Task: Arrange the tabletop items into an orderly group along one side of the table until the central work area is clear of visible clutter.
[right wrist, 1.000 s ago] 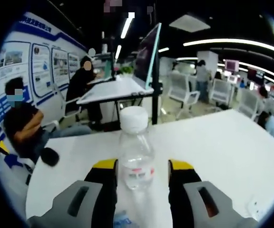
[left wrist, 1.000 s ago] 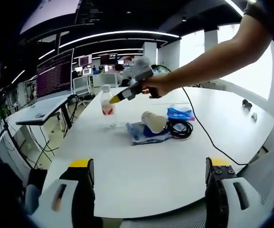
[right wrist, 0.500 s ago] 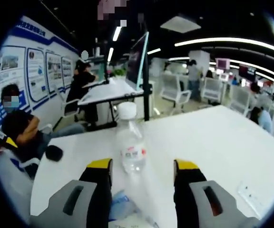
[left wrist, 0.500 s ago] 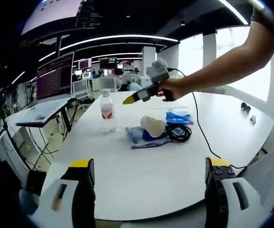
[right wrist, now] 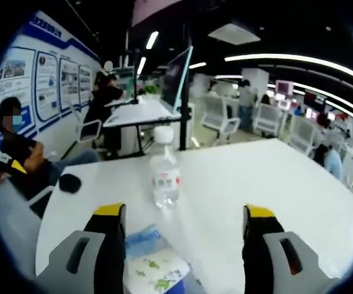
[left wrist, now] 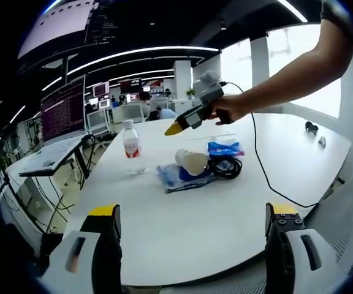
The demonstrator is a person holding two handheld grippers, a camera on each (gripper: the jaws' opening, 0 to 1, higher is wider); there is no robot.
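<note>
Honestly, both my grippers, left (left wrist: 189, 245) and right (right wrist: 182, 245), gape empty; swinging carelessly could topple the upright bottle (right wrist: 164, 177) onto the table (right wrist: 274, 177).

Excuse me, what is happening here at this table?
A person is tidying a white table with two handheld grippers. The right gripper is open, empty and held above the table, pointing at an upright water bottle. The left gripper waits open near the table edge. A cup, blue packets and a black cable lie clustered mid-table.
</note>
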